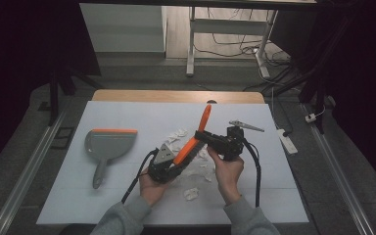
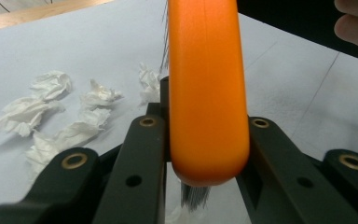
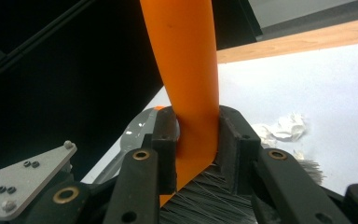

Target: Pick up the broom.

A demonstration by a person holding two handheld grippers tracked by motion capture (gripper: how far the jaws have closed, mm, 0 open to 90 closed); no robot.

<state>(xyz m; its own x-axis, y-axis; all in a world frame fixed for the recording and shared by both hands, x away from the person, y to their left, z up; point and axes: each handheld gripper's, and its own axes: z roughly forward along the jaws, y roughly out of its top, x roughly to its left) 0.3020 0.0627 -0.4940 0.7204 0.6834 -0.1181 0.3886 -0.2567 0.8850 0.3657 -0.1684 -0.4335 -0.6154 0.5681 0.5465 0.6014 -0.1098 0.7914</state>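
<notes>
Orange brush (image 1: 192,139) up above the white table (image 1: 78,196), squeezed tight by left gripper (image 2: 205,154) and right gripper (image 3: 196,140) together. Might twist or slip out if pulled different ways, scattering the crumpled paper bits (image 1: 192,193).

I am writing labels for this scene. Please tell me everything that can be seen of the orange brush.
The brush has a smooth orange handle, plastic by its look, and dark bristles. It is tilted above the white table, over crumpled paper scraps. The left gripper and the right gripper both clamp it.
</notes>
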